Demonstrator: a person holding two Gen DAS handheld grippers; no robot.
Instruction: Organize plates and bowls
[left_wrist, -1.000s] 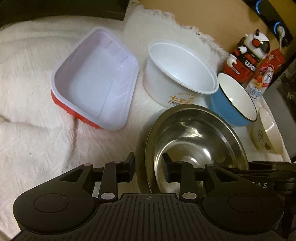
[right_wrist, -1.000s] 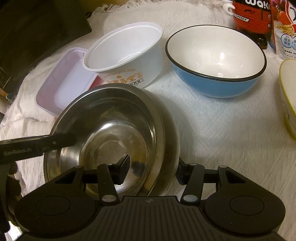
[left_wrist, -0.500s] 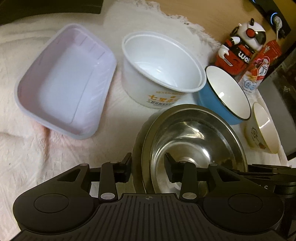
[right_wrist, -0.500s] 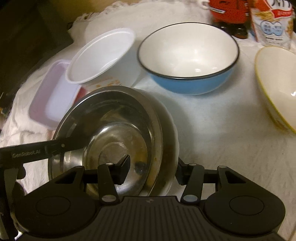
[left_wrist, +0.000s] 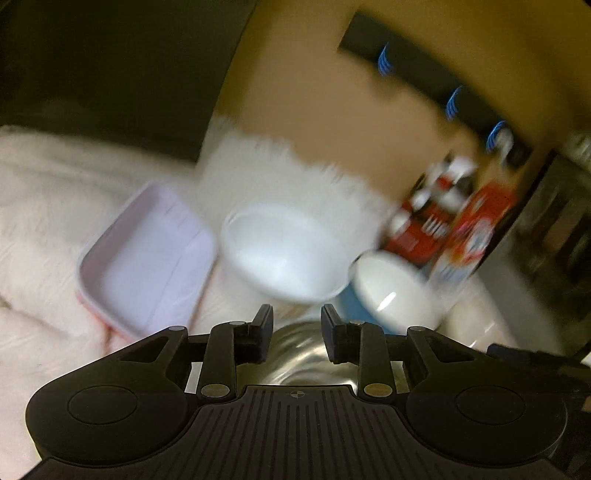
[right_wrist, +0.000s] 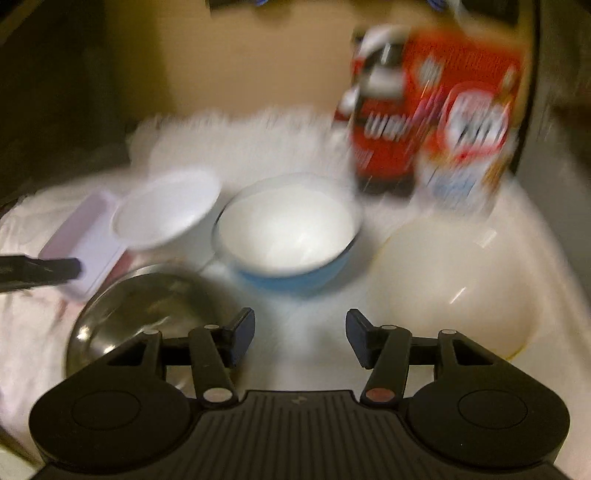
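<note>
Both views are smeared with motion blur, so I read only coarse shapes. My left gripper (left_wrist: 297, 332) has its jaws closing, with a clear gap and nothing pressed between the pads; the steel bowl (left_wrist: 295, 354) shows through the gap, below them. My right gripper (right_wrist: 300, 338) has its jaws opening, wide apart over bare white cloth (right_wrist: 295, 317), holding nothing.

The steel bowl sits at the cloth's near edge, mouth up, round, shiny and reflective; in the right view it lies to the left of my fingers. Behind it stands the white plastic tub (left_wrist: 282, 254), round and matt, mouth up. Left of the tub lies the rectangular tray (left_wrist: 147, 258), pale lilac inside with a red underside, its long axis running from the near-left towards the far-right, open side up. Right of the tub is the blue bowl (right_wrist: 288, 236), glossy white inside. The cream bowl (right_wrist: 450, 288) sits nearest the cloth's right edge, tilted slightly towards me. Red packaging (right_wrist: 436, 118) stands at the far-right corner.
</note>
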